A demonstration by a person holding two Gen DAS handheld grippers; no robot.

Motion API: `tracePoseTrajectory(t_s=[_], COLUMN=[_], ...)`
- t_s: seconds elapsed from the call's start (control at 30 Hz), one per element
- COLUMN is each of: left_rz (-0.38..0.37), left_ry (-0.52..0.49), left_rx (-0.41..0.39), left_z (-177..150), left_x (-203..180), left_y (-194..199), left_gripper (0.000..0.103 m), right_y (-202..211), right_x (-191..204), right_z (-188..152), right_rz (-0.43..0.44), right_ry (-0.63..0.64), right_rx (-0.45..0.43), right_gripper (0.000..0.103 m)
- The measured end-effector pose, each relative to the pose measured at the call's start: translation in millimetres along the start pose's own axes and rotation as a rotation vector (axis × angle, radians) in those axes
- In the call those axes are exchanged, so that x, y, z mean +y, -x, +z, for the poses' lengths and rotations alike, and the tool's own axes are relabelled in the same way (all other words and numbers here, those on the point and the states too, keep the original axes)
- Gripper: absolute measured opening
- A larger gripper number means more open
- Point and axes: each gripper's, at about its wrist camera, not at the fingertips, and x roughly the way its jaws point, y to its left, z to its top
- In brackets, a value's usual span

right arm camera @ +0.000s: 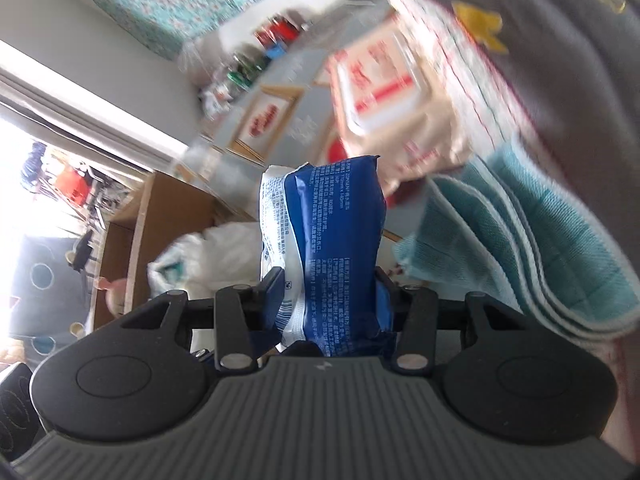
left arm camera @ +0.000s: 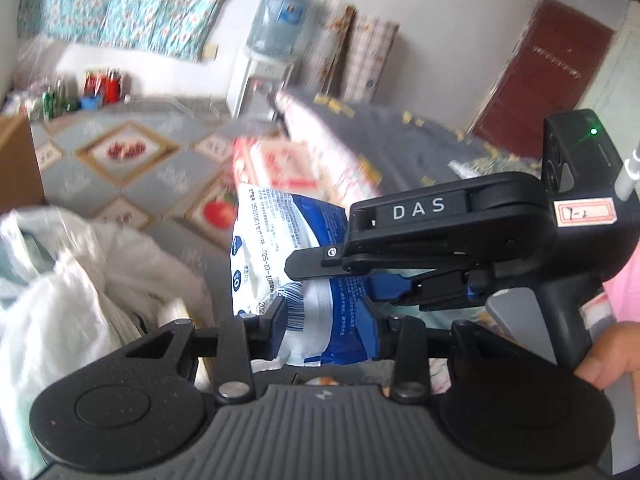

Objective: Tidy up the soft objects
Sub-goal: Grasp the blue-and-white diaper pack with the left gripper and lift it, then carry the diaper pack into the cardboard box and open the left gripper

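Note:
A soft blue and white packet (left arm camera: 316, 272) with printed text is held by both grippers at once. My left gripper (left arm camera: 332, 320) is shut on its lower end. My right gripper (left arm camera: 352, 268) reaches in from the right in the left wrist view and clamps the packet's middle. In the right wrist view the same packet (right arm camera: 332, 248) stands upright between the right gripper's (right arm camera: 328, 296) closed fingers. A folded teal towel (right arm camera: 520, 248) hangs close on the right. A pink and white soft pack (right arm camera: 396, 100) lies beyond.
A white plastic bag with cloth (left arm camera: 80, 280) lies at left. A cardboard box (right arm camera: 160, 232) stands nearby. A grey patterned bedspread (left arm camera: 132, 160) covers the surface. A grey quilt (left arm camera: 400, 144), a water dispenser (left arm camera: 276, 24), and bottles (left arm camera: 100, 88) are at the back.

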Motion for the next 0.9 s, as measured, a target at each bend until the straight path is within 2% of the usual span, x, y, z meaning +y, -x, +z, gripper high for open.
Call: tracePoseTrajectory(t_s=[0.23, 0.4, 0.67, 0.9], left_rz=[0.036, 0.101, 0.255, 0.353], left_ry=[-0.001, 0.04, 0.144, 0.24], left_rx=[-0.13, -0.221, -0.267, -0.213], left_z=[9.5, 7.4, -0.9, -6.7], left_x=[-3.4, 21.5, 101.7, 183.6], left_y=[74.4, 134.8, 205.6, 217.2], left_gripper=[0.038, 0.038, 0.038, 0.036], right_y=[38.4, 30.5, -44.9, -111.7], right_x=[63.2, 125.7, 225.0, 275.1], right_z=[-14.8, -28.6, -62.2, -84.0], right_rz=[0.113, 0.213, 0.334, 0.296], right_ry=[0.112, 0.181, 0.212, 0.225], right_rx=[-0.06, -0.038, 0.104, 0.175], right_gripper=[0.045, 0.044, 0.044, 0.043])
